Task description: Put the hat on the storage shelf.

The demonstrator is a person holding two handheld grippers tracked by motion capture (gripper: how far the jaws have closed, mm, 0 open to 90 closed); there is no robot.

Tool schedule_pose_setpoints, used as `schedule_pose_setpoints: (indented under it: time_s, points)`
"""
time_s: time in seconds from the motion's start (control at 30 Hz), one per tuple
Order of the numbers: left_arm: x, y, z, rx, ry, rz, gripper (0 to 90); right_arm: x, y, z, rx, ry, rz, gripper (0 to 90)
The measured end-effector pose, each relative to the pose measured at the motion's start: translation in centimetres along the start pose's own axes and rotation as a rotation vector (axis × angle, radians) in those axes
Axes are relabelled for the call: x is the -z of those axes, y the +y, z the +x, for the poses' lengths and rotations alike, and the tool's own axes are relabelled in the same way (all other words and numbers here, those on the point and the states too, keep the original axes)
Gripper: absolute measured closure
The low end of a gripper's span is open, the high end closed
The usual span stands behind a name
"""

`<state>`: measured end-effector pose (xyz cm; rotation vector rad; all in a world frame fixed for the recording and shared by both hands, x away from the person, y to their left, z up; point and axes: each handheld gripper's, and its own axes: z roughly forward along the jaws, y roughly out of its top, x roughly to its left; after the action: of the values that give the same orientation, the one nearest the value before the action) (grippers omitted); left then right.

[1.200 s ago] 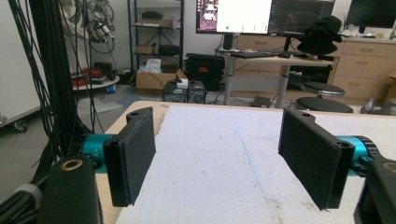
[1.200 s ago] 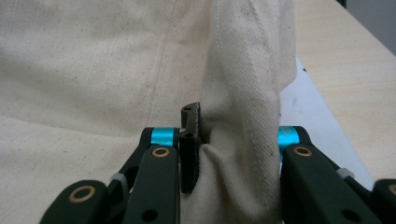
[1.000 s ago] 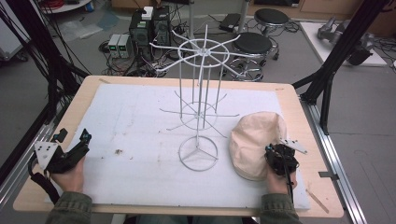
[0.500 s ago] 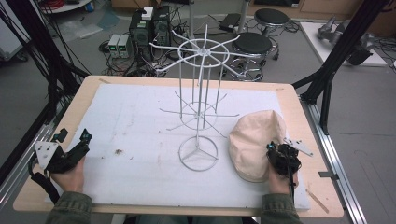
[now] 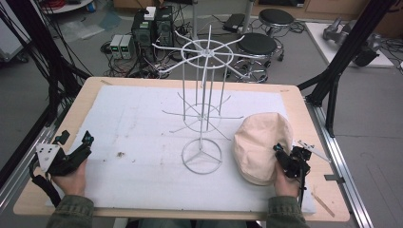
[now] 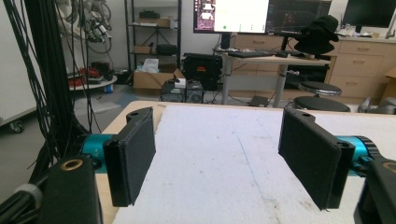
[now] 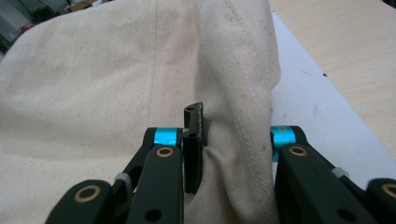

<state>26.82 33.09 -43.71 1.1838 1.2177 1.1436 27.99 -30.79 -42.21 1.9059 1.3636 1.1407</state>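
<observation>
A cream fabric hat (image 5: 259,142) lies on the white mat to the right of a white wire rack (image 5: 204,90), near the rack's round base (image 5: 202,156). My right gripper (image 5: 286,159) is at the hat's near right edge. In the right gripper view this gripper (image 7: 229,149) is shut on a fold of the hat (image 7: 93,84), and the cloth covers the right jaw. My left gripper (image 5: 81,146) rests at the table's front left, held in a hand. Its jaws stand wide apart, so the left gripper (image 6: 219,130) is open with nothing between them.
The white mat (image 5: 133,118) covers most of the wooden table (image 5: 297,102). The rack's thin arms spread out over the table's middle and back. Black frame struts (image 5: 332,80) stand at both sides. Stools and computer boxes sit on the floor behind.
My right gripper has crept slightly toward the front right at the hat's edge. The left gripper and the rack have not moved.
</observation>
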Motion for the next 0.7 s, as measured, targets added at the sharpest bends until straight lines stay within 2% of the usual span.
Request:
schedule_pose_setpoints:
  time_s: [0.2,0.23,0.27,0.33,0.47,0.57,0.7]
  points:
    - [0.0,0.0,0.0,0.001,-0.002,0.0,27.5,0.3,0.2,-0.1,-0.025,0.017,-0.015,73.7]
    - [0.0,0.0,0.0,0.001,-0.002,0.0,27.5,0.4,0.3,-0.2,-0.036,0.023,-0.016,73.7]
    - [0.0,0.0,0.0,0.001,-0.003,0.0,27.5,0.6,0.4,-0.3,-0.069,0.043,-0.018,73.7]
    - [0.0,0.0,0.0,0.0,-0.003,-0.001,27.5,0.7,0.5,-0.4,-0.082,0.059,-0.023,73.7]
    - [0.0,0.0,0.0,-0.003,-0.005,0.003,27.5,1.0,0.8,-0.4,-0.079,0.067,-0.042,73.6]
    - [-0.1,0.0,-0.1,0.0,-0.007,0.0,27.4,1.4,1.0,-0.3,-0.095,0.085,-0.06,73.6]
    - [-0.1,0.0,-0.1,0.0,-0.011,0.004,27.4,1.9,1.3,-0.2,-0.065,0.07,-0.102,73.6]
